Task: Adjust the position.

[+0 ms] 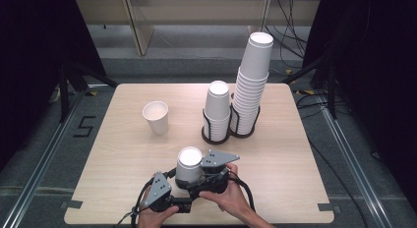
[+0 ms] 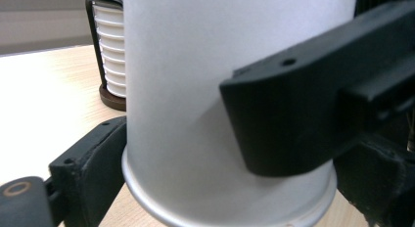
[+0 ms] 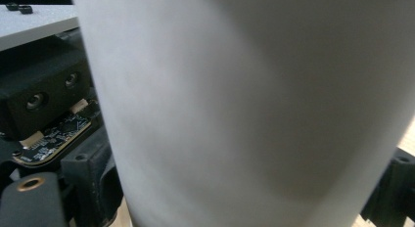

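A white paper cup [image 1: 189, 164] stands upside down at the table's front middle, its rim [image 2: 161, 207] low over the wood. My left gripper [image 1: 183, 183] comes at it from the lower left; its jaws sit against the cup's lower wall on either side [image 2: 230, 188]. My right gripper [image 1: 199, 178] reaches in from the right, jaws set against the cup's wall on both sides [image 3: 240, 197]. One right-gripper fingertip [image 2: 303, 95] lies across the cup's wall in the left gripper view. The cup [image 3: 254, 109] is very close and blurred in the right gripper view.
An upright single cup [image 1: 156, 117] stands left of centre on the wooden table [image 1: 123, 154]. Two black wire holders at the back hold a short stack [image 1: 217, 110] and a tall stack [image 1: 252, 85] of inverted cups; one stack [image 2: 111, 56] is behind the held cup.
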Tool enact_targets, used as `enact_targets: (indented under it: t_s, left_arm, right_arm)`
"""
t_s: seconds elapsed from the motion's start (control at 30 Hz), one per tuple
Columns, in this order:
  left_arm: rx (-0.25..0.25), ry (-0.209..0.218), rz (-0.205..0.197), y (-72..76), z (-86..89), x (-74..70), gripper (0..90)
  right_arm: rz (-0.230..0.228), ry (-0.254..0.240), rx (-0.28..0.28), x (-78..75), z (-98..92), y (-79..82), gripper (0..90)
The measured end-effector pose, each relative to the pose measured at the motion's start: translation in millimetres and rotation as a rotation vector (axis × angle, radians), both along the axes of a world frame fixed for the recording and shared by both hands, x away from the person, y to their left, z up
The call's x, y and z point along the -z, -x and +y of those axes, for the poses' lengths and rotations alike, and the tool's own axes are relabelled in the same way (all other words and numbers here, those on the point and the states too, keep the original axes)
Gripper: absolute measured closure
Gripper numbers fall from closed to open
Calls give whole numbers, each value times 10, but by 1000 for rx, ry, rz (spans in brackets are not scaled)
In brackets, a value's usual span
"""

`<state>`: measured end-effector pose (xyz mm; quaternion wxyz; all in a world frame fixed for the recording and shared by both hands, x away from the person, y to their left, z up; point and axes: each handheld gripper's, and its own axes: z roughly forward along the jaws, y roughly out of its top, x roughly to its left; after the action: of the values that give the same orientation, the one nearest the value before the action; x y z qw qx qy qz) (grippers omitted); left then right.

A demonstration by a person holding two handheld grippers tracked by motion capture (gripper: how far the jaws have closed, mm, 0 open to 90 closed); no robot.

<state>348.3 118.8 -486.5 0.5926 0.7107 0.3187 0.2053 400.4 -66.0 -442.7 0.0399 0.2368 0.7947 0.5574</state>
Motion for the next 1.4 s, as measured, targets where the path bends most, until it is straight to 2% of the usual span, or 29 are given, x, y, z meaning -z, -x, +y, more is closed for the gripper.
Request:
enact_targets:
  t_s: [0.03, 0.07, 0.23, 0.27, 0.3, 0.37, 0.4, 0.43, 0.47, 0.5, 0.6, 0.7, 0.73, 0.77, 0.8, 0.87, 0.9, 0.93, 0.97, 1.0, 1.03, 1.17, 1.2, 1.3, 1.37, 1.4]
  left_arm:
    - [6, -20, -15, 0, 8, -8, 70]
    - [14, -21, -35, -6, 4, -7, 72]
    - [22, -58, -31, -8, 29, -10, 79]
    - [17, -75, -22, -3, 44, -9, 79]
    - [16, -76, -18, -10, 52, 0, 80]
    - [22, -75, -17, -28, 63, 13, 81]
    - [21, -80, -14, -28, 65, 12, 81]
    - [25, -101, -7, -30, 68, 13, 82]
    - [25, -102, -8, -33, 57, 27, 82]
    - [28, -117, -8, -33, 54, 37, 82]
    - [39, -126, -1, -29, 33, 49, 82]
    - [46, -126, -7, -32, 28, 50, 82]
    - [43, -140, -5, -22, 34, 44, 81]
    - [49, -129, -3, -25, 38, 41, 72]
    - [49, -129, -3, -25, 38, 41, 65]
    - [52, -88, -9, -30, 37, 56, 48]
    - [52, -88, -9, -30, 37, 56, 42]
    - [51, -61, -24, -36, 31, 68, 37]
    - [43, -67, -23, -26, 32, 60, 33]
    - [40, -53, -37, -28, 21, 60, 28]
    - [35, -49, -40, -27, 17, 58, 25]
    - [28, -54, -51, -21, 14, 46, 32]
    - [31, -36, -65, -28, 7, 52, 32]
    - [30, -48, -65, -15, 16, 35, 32]
    - [35, -57, -60, -19, 24, 30, 41]
    - [35, -57, -60, -19, 24, 30, 49]
  right_arm:
    - [5, 7, 2, -11, -8, -2, 110]
    - [1, 7, -2, -24, -13, -7, 110]
    - [-23, 16, 0, -104, -36, -8, 104]
    - [-44, 5, -1, -117, -48, -18, 112]
    - [-31, 13, 14, -144, -74, -11, 130]
    - [-20, -23, 7, -181, -103, -27, 149]
    - [-31, -32, 3, -202, -119, -37, 153]
    - [-31, -27, 5, -221, -135, -36, 158]
    - [-33, -39, 10, -245, -156, -43, 164]
    - [-51, -45, 9, -260, -176, -60, 164]
    - [-24, -57, 24, -303, -229, -74, 188]
    - [-31, -63, 8, -319, -250, -90, 227]
    - [-12, -60, 13, -325, -256, -83, 233]
    - [-5, -50, 21, -336, -269, -83, 238]
    - [3, -65, 14, -334, -266, -88, 240]
    - [-1, -74, 25, -338, -279, -95, 245]
    - [19, -83, 31, -342, -282, -88, 247]
    - [21, -90, 37, -344, -287, -85, 248]
    - [30, -104, 47, -349, -284, -71, 249]
    - [17, -112, 42, -349, -286, -80, 249]
    - [24, -118, 42, -360, -295, -75, 250]
    - [16, -145, 51, -365, -272, -64, 250]
    - [21, -152, 49, -369, -272, -56, 250]
    - [43, -165, 33, -354, -274, -60, 250]
    - [47, -167, 45, -344, -273, -61, 250]
    - [66, -168, 43, -348, -274, -51, 249]
